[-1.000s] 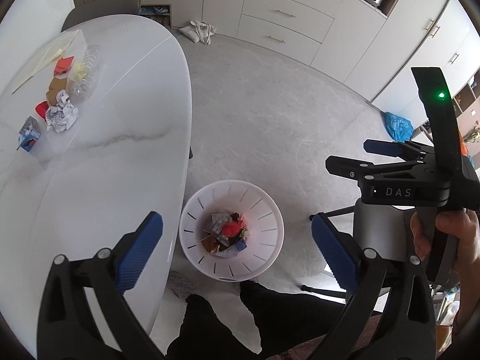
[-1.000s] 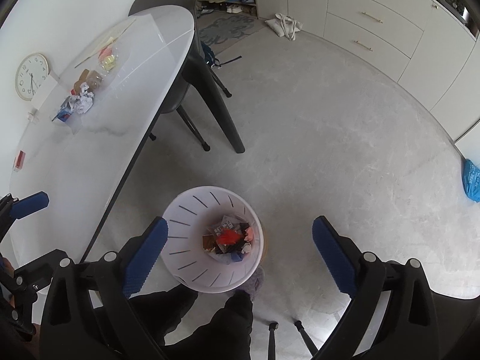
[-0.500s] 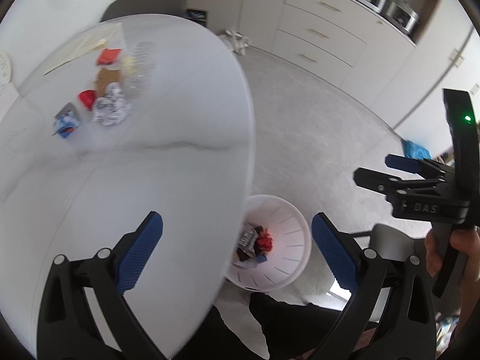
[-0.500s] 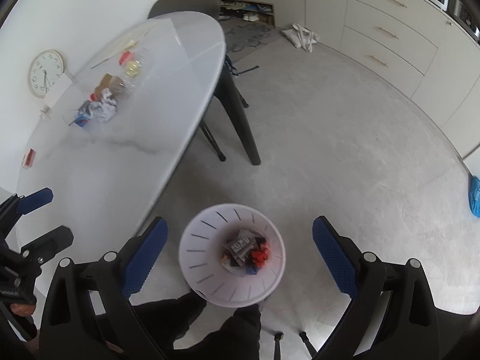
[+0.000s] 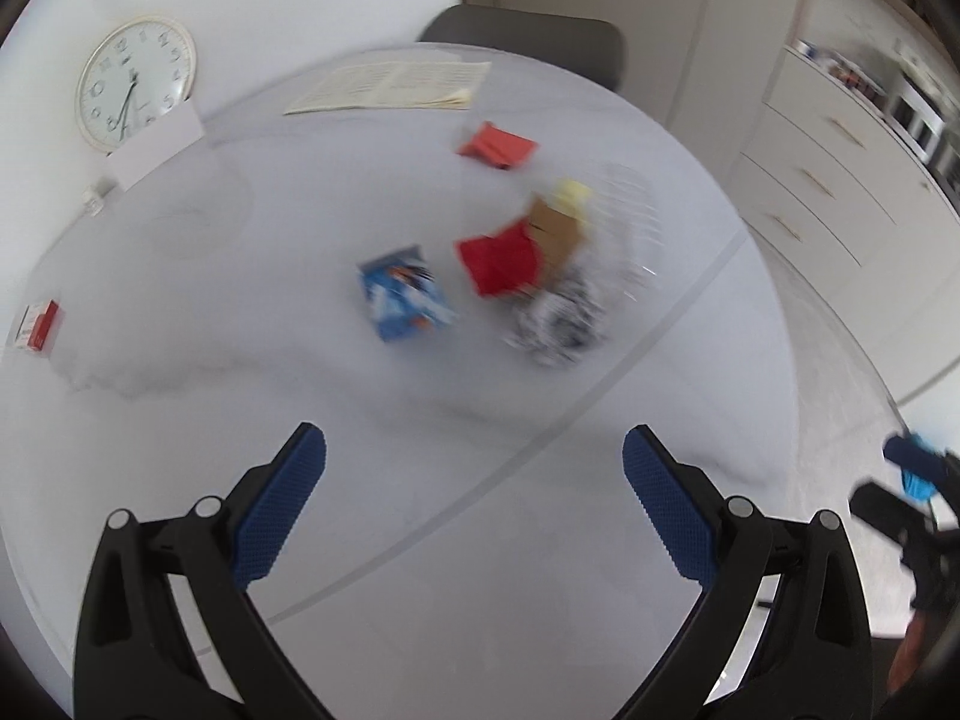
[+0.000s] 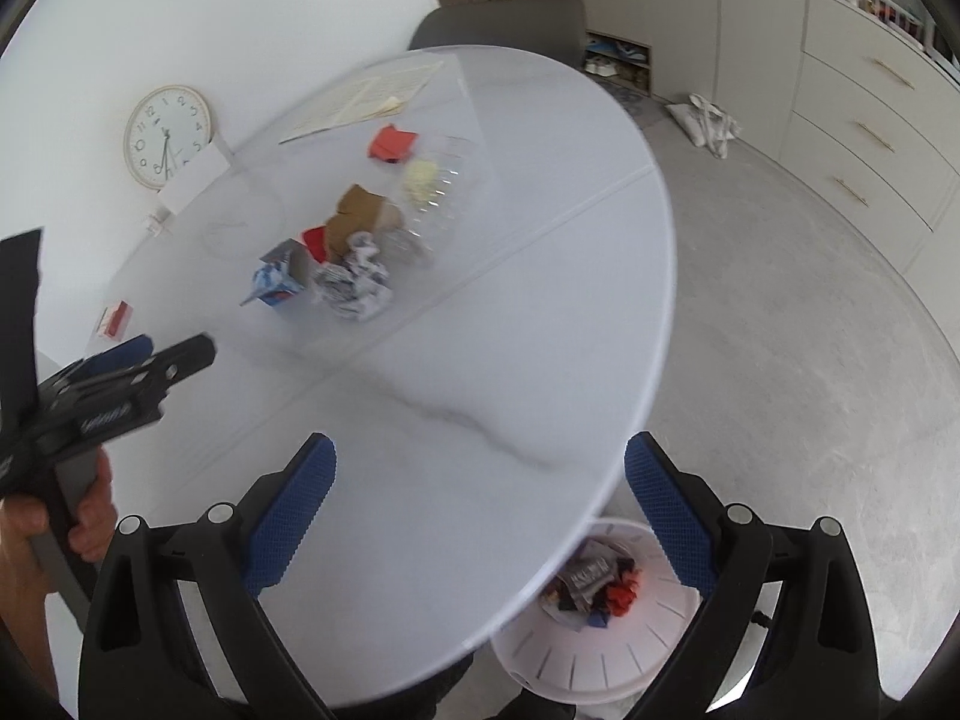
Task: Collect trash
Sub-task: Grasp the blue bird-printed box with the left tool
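Trash heap on white oval table; both grippers empty, jaws wide.

Heap lies mid-table, toward the far end: crumpled paper ball [image 6: 354,287] nearest the long seam, blue carton [image 6: 277,281] touching its left side, red wrapper [image 5: 499,267] and brown cardboard piece [image 6: 359,217] behind, clear plastic bottle [image 6: 438,192] with a yellow lump inside on the right. Second red packet [image 6: 393,143] sits apart, farther back, near a printed sheet [image 6: 366,97] at the far edge. Small red-and-white box [image 6: 115,319] at the left edge. Table [image 6: 480,360] veined grey. Left gripper [image 5: 474,468] hangs over the near half, nothing between its fingers. Right gripper [image 6: 480,480] spread over the near right edge. White bin [image 6: 576,660] on the floor below that edge, holding scraps. Wall clock [image 6: 168,137] behind the table; grey chair [image 6: 504,18] at the far end.
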The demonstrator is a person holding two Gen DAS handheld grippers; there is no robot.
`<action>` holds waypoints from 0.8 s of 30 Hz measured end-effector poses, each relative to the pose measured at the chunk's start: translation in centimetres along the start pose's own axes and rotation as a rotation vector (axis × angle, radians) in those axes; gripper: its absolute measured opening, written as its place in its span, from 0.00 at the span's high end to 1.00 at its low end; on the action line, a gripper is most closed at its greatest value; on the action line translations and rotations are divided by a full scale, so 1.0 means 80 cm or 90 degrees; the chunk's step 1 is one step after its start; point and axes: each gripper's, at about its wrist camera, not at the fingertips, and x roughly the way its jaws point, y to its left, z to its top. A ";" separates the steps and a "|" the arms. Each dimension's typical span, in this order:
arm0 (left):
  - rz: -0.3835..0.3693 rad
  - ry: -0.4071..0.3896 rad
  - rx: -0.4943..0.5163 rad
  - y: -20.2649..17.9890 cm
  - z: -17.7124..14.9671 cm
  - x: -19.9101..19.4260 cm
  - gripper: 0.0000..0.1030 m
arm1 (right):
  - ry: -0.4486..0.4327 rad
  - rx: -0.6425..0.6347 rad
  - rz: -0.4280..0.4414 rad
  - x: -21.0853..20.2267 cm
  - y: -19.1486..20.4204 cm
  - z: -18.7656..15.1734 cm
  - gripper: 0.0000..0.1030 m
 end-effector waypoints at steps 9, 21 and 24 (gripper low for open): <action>-0.007 0.048 -0.121 0.050 0.067 0.107 0.08 | 0.024 -0.019 0.010 0.065 0.049 0.051 0.06; 0.013 0.096 -0.173 0.053 0.078 0.190 0.42 | 0.064 -0.032 0.015 0.117 0.061 0.069 0.06; 0.002 0.087 -0.164 0.053 0.078 0.188 0.55 | 0.057 -0.037 0.017 0.123 0.072 0.076 0.06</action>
